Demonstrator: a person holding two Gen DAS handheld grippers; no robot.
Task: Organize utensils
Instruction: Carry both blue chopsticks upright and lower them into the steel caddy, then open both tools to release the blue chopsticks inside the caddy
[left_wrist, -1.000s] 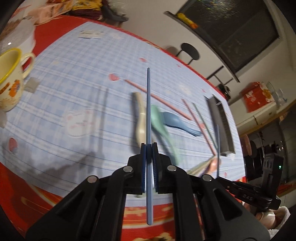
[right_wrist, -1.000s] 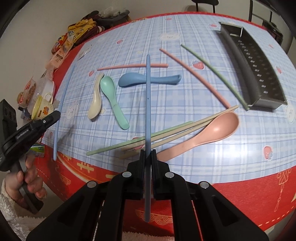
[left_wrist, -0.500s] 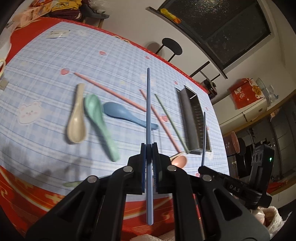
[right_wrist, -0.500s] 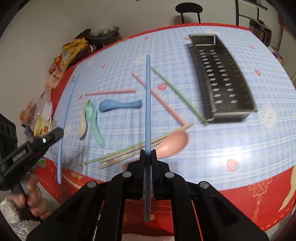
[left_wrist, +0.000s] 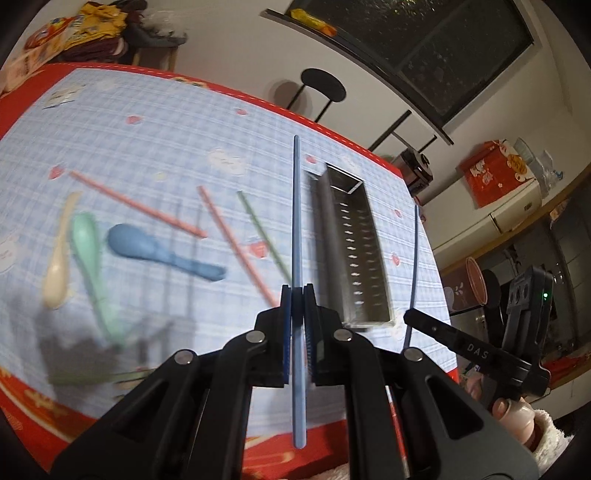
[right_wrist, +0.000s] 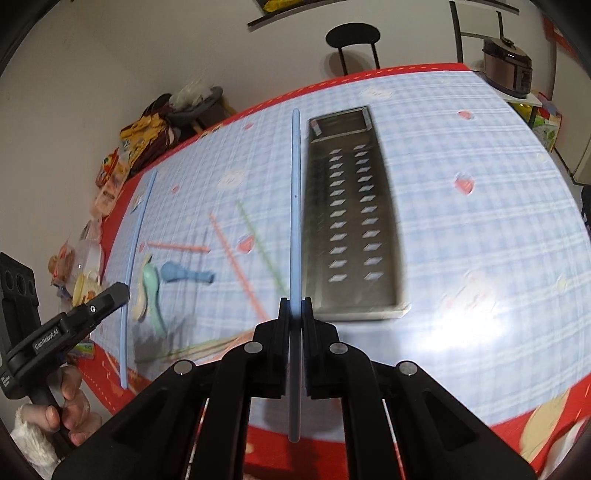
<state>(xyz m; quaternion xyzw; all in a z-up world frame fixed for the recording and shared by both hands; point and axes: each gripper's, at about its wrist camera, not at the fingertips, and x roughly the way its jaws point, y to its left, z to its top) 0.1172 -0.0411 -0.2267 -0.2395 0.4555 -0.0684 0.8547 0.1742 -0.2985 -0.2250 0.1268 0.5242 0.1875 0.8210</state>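
My left gripper (left_wrist: 297, 291) is shut on a blue chopstick (left_wrist: 296, 206), held above the table just left of the long metal utensil tray (left_wrist: 351, 243). My right gripper (right_wrist: 294, 304) is shut on a second blue chopstick (right_wrist: 294, 206), also just left of the tray (right_wrist: 351, 221). The other gripper and its chopstick show at the edge of each view: the right one (left_wrist: 413, 258) in the left wrist view, the left one (right_wrist: 135, 266) in the right wrist view. On the cloth lie pink chopsticks (left_wrist: 236, 240), a green chopstick (left_wrist: 264, 236), and blue (left_wrist: 162, 254), green (left_wrist: 90, 258) and cream (left_wrist: 59, 266) spoons.
The table has a blue checked cloth (right_wrist: 461, 229) with a red border. Snack packets (right_wrist: 122, 162) and a yellow-rimmed mug (right_wrist: 83, 290) sit at its left end. A black stool (right_wrist: 352, 40) stands behind the table, and a rice cooker (right_wrist: 508, 64) to the right.
Both grippers have swung right across the table, from over the spoons to beside the metal tray. Each has kept hold of its blue chopstick.
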